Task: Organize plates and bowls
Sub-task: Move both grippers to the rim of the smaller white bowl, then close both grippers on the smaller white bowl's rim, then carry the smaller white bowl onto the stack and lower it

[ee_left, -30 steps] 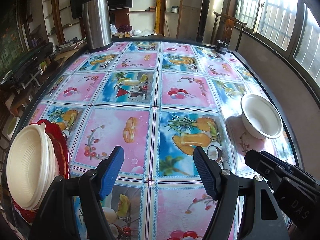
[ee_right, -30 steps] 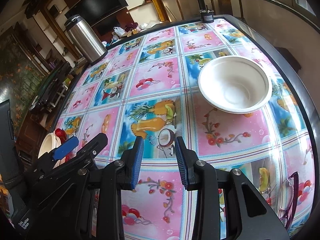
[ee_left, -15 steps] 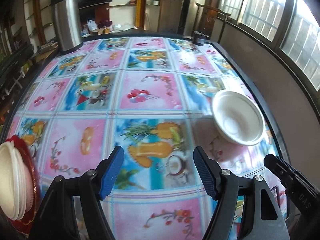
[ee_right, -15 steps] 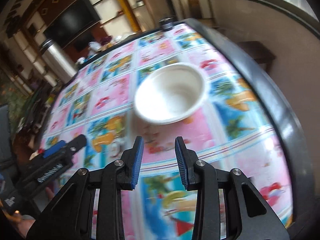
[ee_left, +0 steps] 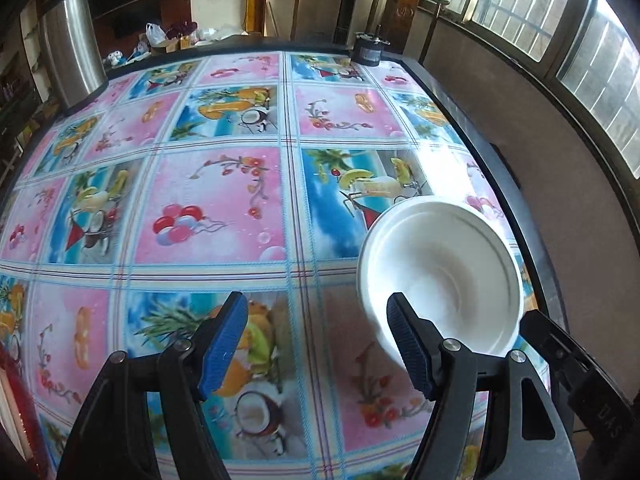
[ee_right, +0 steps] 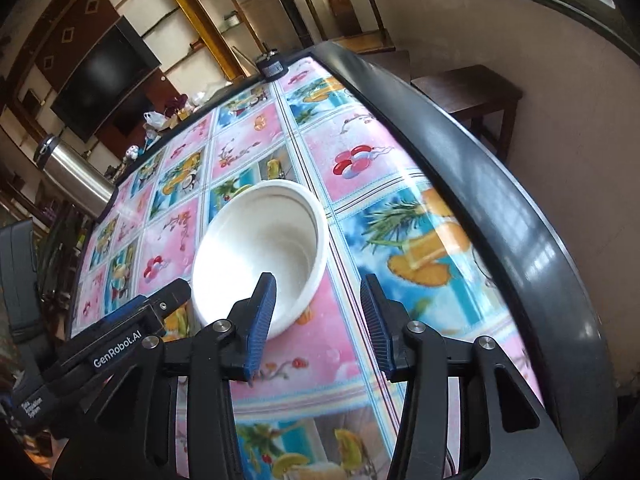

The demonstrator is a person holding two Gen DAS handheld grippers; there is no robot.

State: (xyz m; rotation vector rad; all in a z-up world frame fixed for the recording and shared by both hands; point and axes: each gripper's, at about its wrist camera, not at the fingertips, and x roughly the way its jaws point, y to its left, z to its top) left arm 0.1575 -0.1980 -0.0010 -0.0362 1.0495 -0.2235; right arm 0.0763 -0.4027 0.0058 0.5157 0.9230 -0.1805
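Sitting near the table's (ee_left: 460,92) right edge is a white bowl (ee_left: 440,276), upright and empty. The left gripper (ee_left: 316,344) hangs beside it, jaws wide with nothing between them. The right gripper (ee_right: 318,320) is opening its jaws over the tablecloth (ee_right: 320,364), just beside the bowl's rim, gripping nothing.

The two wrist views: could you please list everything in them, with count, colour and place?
bowl: one, white, upright on the table near its right edge, empty
table: one, dark rim, pink and blue fruit-print cloth
thermos: one, steel, far left corner of the table
small black canister: one, far edge of the table
red plates: count unclear, left edge of the left wrist view
chair: one, wooden, beyond the table
left gripper: black with blue pads, open, nothing between them
right gripper: black with blue pads, opening, nothing between them, beside the bowl
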